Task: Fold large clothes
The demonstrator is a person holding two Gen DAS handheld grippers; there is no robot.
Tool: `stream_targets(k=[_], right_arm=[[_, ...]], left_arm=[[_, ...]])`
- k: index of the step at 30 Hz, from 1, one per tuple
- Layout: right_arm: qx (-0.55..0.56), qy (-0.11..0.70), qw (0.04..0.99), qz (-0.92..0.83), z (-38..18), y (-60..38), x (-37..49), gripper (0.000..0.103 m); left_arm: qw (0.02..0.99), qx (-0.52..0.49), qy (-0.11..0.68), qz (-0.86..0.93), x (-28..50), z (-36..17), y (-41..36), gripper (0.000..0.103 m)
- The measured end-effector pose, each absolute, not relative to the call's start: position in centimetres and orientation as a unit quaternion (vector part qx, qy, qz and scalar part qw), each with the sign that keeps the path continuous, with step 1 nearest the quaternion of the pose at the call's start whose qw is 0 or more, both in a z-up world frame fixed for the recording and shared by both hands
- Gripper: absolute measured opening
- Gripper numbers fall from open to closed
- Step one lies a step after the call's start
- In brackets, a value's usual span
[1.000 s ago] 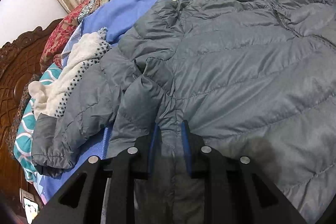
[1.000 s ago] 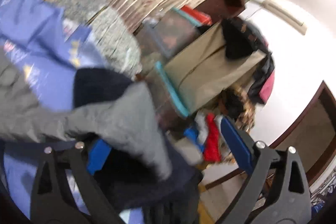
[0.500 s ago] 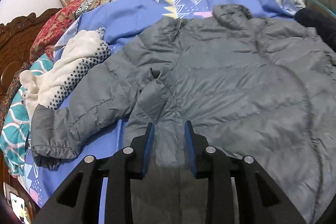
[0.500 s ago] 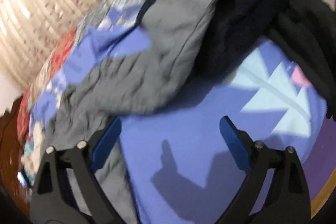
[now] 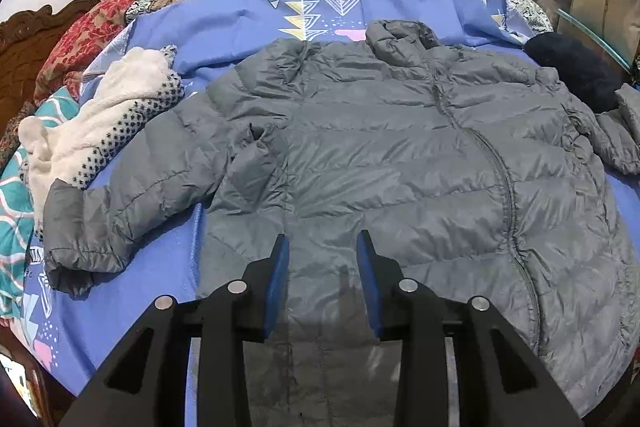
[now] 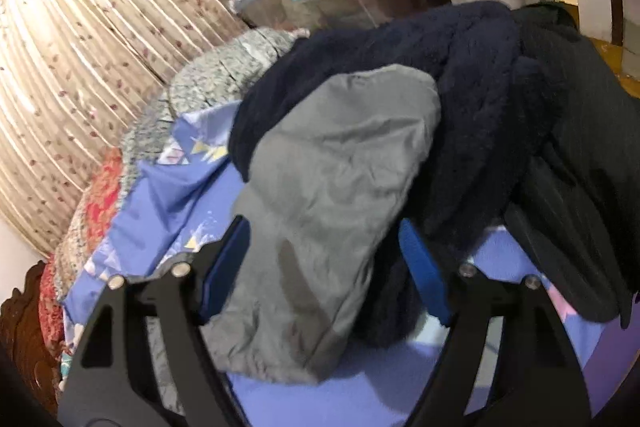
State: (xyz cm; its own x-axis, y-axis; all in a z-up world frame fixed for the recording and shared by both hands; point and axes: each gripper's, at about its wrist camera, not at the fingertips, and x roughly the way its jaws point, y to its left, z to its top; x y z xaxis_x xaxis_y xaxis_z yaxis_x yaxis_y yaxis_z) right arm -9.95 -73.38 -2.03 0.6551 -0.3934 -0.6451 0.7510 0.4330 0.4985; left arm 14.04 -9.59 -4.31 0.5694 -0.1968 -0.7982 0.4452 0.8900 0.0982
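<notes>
Grey jacket (image 5: 400, 163) spread flat mid-bed (image 5: 224, 23), collar toward far edge, hem nearest left gripper (image 5: 322, 267), parted slightly and empty above it; right sleeve (image 6: 332, 207) lying lengthwise between wide-open, empty right gripper (image 6: 324, 267), so nearer.

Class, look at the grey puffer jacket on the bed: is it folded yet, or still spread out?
Spread out. The grey puffer jacket lies flat, front up, on the blue sheet, zip line visible, one sleeve stretched sideways.

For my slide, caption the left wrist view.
Open left gripper over a grey jacket spread on the blue bedsheet.
</notes>
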Motion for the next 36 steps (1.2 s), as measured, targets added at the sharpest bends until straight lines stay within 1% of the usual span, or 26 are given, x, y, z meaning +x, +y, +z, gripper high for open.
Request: stream_targets(k=[1,2,3,9,11,12,14,16,19,21,23,24,25,26,27,28,29,30,31,33,36], right_arm=[[0.398,0.226,0.818,-0.348,-1.8,-73.7,-9.7,0.032],[0.389,0.227,0.823,-0.348,-1.2,-73.6,-9.3,0.020],[0.381,0.225,0.828,-0.345,-0.7,-73.4,-9.5,0.005],[0.288,0.210,0.893,-0.276,6.4,-67.6,-4.2,0.003],[0.229,0.218,0.918,-0.238,8.9,-63.4,-0.2,0.003],[0.207,0.224,0.925,-0.225,9.5,-62.0,1.5,0.003],[0.124,0.248,0.941,-0.192,10.5,-56.7,6.5,0.003],[0.050,0.274,0.949,-0.149,9.9,-50.9,11.1,0.003],[-0.054,0.305,0.947,-0.086,6.5,-41.7,16.7,0.003],[-0.129,0.335,0.932,-0.050,1.5,-35.3,19.8,0.003],[-0.156,0.379,0.912,-0.011,-2.9,-31.6,21.3,0.011],[-0.169,0.415,0.894,0.005,-5.8,-29.8,21.9,0.023],[-0.170,0.433,0.885,0.015,-7.4,-29.0,21.9,0.026],[-0.160,0.438,0.884,0.025,-8.1,-28.9,21.2,0.027],[-0.138,0.439,0.887,0.040,-8.2,-29.2,20.5,0.032],[-0.104,0.435,0.893,0.055,-7.5,-30.1,19.3,0.044],[-0.070,0.419,0.903,0.061,-6.2,-31.6,17.8,0.050],[-0.046,0.404,0.911,0.063,-5.1,-32.7,16.7,0.061],[-0.010,0.379,0.923,0.066,-3.3,-34.8,14.9,0.066],[0.041,0.340,0.939,0.037,-0.6,-39.4,12.0,0.066],[0.075,0.332,0.938,-0.063,-0.7,-45.9,10.0,0.066]], left_arm=[[0.875,0.144,0.425,-0.182,14.1,-4.2,-9.4,0.057],[0.877,0.141,0.424,-0.180,14.1,-4.1,-9.2,0.057],[0.878,0.138,0.423,-0.178,14.1,-4.0,-8.9,0.057],[0.880,0.119,0.426,-0.172,14.3,-4.1,-7.1,0.057],[0.880,0.108,0.429,-0.171,14.3,-4.1,-6.3,0.057],[0.881,0.105,0.429,-0.171,14.3,-4.1,-6.1,0.057],[0.883,0.098,0.428,-0.165,14.1,-4.1,-5.2,0.057],[0.885,0.091,0.429,-0.157,14.1,-4.0,-4.2,0.057],[0.886,0.081,0.434,-0.140,14.1,-4.2,-2.5,0.057],[0.886,0.075,0.440,-0.129,14.2,-4.3,-1.6,0.057],[0.885,0.072,0.444,-0.120,14.2,-4.3,-0.8,0.057],[0.885,0.073,0.444,-0.116,14.1,-4.3,-0.4,0.057],[0.885,0.074,0.445,-0.113,14.1,-4.3,-0.1,0.057],[0.886,0.075,0.444,-0.109,14.0,-4.2,0.3,0.057],[0.887,0.075,0.444,-0.106,14.0,-4.2,0.7,0.057],[0.887,0.074,0.444,-0.103,14.0,-4.2,1.1,0.057],[0.886,0.072,0.446,-0.102,14.1,-4.2,1.3,0.057],[0.885,0.069,0.450,-0.100,14.3,-4.3,1.5,0.057],[0.884,0.066,0.452,-0.099,14.4,-4.4,1.7,0.057],[0.883,0.065,0.454,-0.097,14.7,-4.5,1.8,0.057],[0.883,0.064,0.455,-0.092,15.1,-4.7,1.6,0.057]])
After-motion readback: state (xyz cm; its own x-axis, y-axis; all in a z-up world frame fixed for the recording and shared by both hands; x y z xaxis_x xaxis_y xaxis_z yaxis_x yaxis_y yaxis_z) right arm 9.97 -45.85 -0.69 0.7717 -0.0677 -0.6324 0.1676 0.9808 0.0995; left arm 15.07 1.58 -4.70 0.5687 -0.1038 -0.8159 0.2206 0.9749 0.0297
